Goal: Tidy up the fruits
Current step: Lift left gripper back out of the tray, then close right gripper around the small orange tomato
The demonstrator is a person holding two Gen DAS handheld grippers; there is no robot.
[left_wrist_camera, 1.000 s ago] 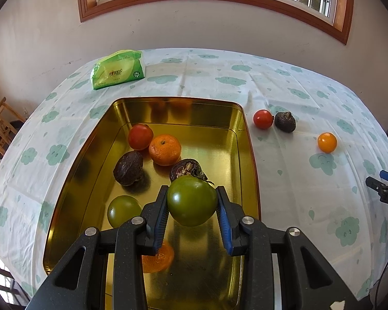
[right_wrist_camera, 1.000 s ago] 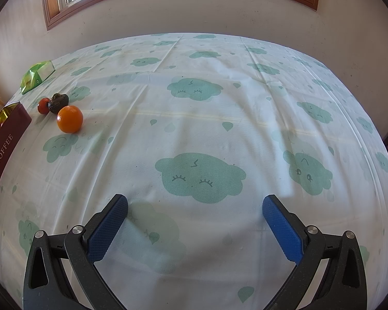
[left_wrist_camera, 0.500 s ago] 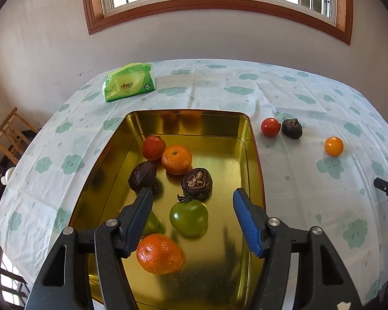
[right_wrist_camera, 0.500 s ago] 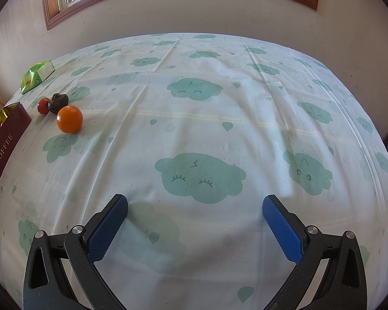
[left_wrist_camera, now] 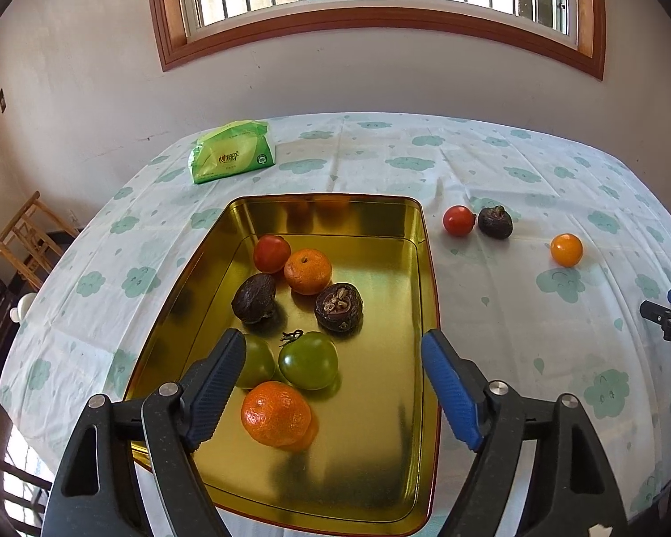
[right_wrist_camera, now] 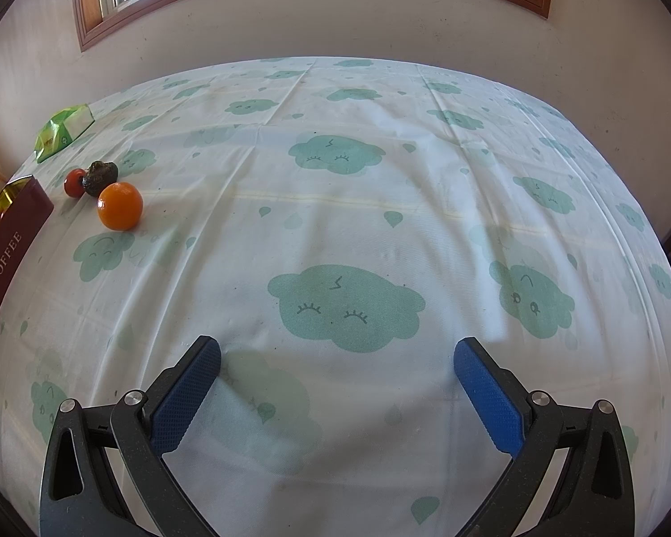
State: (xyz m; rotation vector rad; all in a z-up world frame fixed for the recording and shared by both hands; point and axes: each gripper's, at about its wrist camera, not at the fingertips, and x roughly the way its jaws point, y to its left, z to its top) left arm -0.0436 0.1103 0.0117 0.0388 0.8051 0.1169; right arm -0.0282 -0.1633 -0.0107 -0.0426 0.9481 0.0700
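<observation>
A gold tin tray [left_wrist_camera: 380, 447] holds several fruits: a green tomato [left_wrist_camera: 308, 360], a second green one [left_wrist_camera: 257, 360], two oranges [left_wrist_camera: 275, 411] [left_wrist_camera: 307, 270], a red tomato [left_wrist_camera: 271, 253] and two dark brown fruits [left_wrist_camera: 254, 297] [left_wrist_camera: 339, 306]. My left gripper [left_wrist_camera: 333, 385] is open and empty above the tray's near half. On the cloth to the right lie a red tomato [left_wrist_camera: 458, 220], a dark fruit [left_wrist_camera: 495, 222] and a small orange [left_wrist_camera: 566, 249]; they also show in the right wrist view [right_wrist_camera: 74, 182] [right_wrist_camera: 99, 176] [right_wrist_camera: 120, 206]. My right gripper [right_wrist_camera: 337, 385] is open and empty over bare cloth.
A green tissue pack [left_wrist_camera: 231, 156] lies at the table's far left. The tray's red outer wall [right_wrist_camera: 9, 241] shows at the left of the right wrist view. A wooden chair [left_wrist_camera: 27, 241] stands beyond the table's left edge. The wall and window are behind.
My left gripper opened and let go of the green tomato, which now lies in the tray. The gripper then pulled back and up. My right gripper has not moved.
</observation>
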